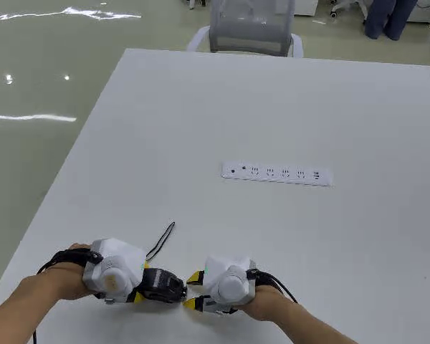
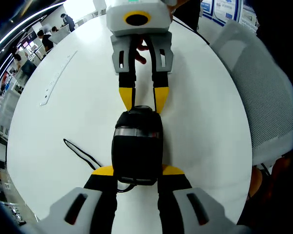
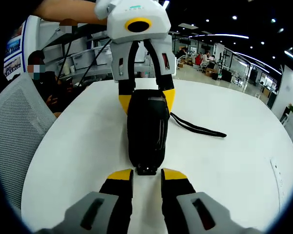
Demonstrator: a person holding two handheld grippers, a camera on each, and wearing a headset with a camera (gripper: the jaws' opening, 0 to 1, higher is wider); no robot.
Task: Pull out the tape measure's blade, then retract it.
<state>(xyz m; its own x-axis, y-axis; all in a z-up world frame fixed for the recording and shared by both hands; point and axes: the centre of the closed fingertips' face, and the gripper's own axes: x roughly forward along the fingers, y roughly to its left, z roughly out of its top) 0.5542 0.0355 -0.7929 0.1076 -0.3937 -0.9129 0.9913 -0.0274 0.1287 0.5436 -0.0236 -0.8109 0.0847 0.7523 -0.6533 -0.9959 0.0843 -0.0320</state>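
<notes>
Left gripper (image 2: pixel 137 171): yellow-tipped jaws clamped on the sides of the black, boxy plastic tape measure (image 2: pixel 136 146), which lies on the white tabletop (image 1: pixel 272 107). The measure's thin black wrist strap (image 3: pixel 198 128) trails from it, beside this gripper.

Right gripper (image 3: pixel 146 176): faces the left one, jaws narrowly apart on either side of the blade's end tab. Whether they pinch it cannot be told.

White power strip (image 1: pixel 276 173): well ahead of both grippers.
</notes>
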